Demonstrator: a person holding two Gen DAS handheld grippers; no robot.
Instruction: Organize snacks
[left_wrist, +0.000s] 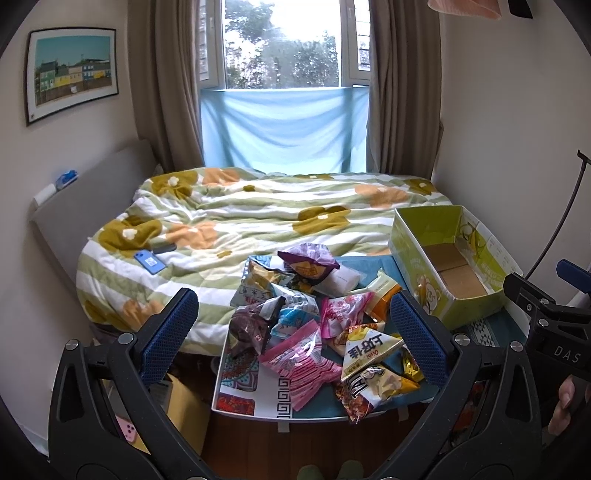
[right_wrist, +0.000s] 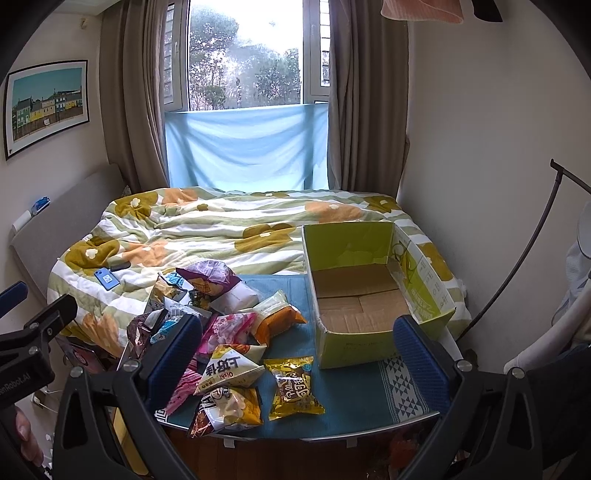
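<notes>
White "Oishi" snack bag (right_wrist: 231, 363) tops the snack pile (left_wrist: 306, 325).

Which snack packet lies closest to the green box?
The yellow packet, lying alone on the blue mat just in front of the green box, apart from the pile.

The snack pile (right_wrist: 218, 332) crowds the table's left; the cardboard box (right_wrist: 373, 291) seemingly stands clear.

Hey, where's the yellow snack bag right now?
In the right wrist view, the yellow bag lies flat on the blue mat, just right of the snack pile and in front of the green box.
</notes>
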